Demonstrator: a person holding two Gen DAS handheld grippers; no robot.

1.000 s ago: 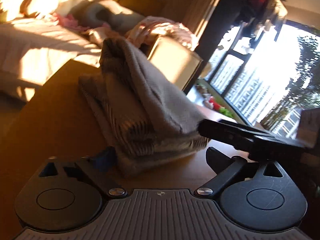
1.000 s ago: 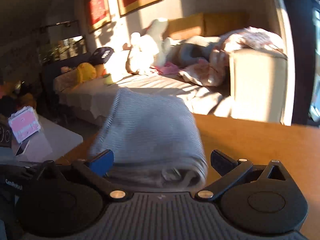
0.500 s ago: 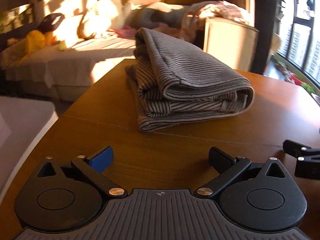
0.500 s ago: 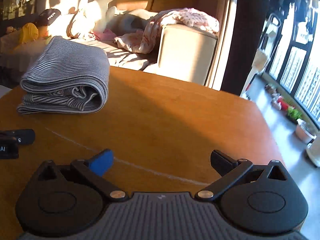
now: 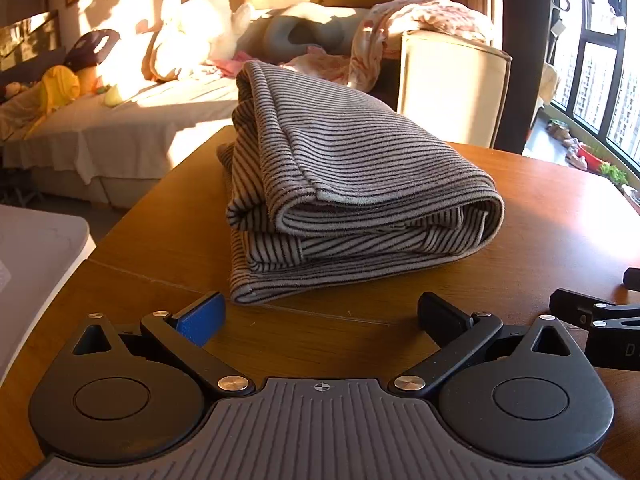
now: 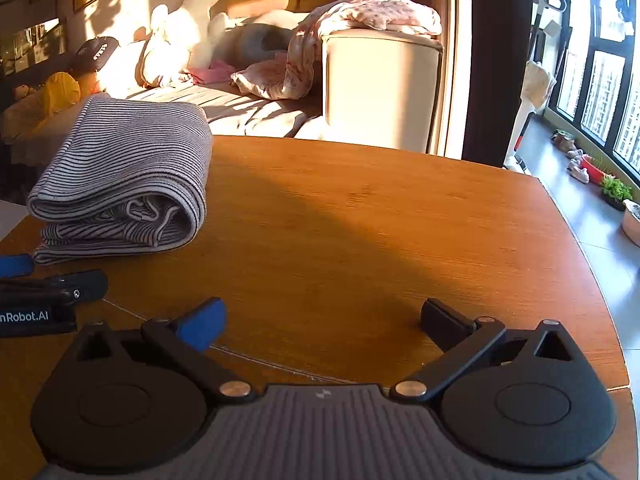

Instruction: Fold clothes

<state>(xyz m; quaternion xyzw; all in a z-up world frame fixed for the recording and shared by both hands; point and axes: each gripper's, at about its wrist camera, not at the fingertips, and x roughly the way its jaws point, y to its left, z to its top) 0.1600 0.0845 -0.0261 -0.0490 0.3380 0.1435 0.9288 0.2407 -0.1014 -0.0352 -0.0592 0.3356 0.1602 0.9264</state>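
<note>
**Folded striped top sits on the table, both grippers empty**

The striped top point(image 5: 352, 184) lies folded in a thick bundle on the wooden table point(image 5: 560, 220). It has thin dark and light stripes. The layers are stacked on top of each other, and the rounded fold faces the right side in the left wrist view. One flat edge sticks out at the bottom, toward the camera.

The left gripper point(image 5: 320, 316) is just in front of the top, over the table. Its jaws are wide open and nothing is between them. One finger has a blue pad point(image 5: 202, 318), and the other finger is black. The blue pad is near the bottom corner of the top but does not touch it.

The right gripper point(image 6: 322, 318) is also wide open and holds nothing. It is over a bare part of the table point(image 6: 360, 220), well apart from the top. In its view the striped top point(image 6: 128, 176) sits far off to the left, near the table's edge. The left gripper point(image 6: 48, 284) peeks in at the left side of that view, just beside the top.

Behind the table is a sofa point(image 5: 160, 120) with a white plush toy point(image 5: 192, 28) and a pink blanket point(image 6: 372, 12) on it. Big windows point(image 6: 600, 92) are on the right, and warm sunlight falls across the room.
</note>
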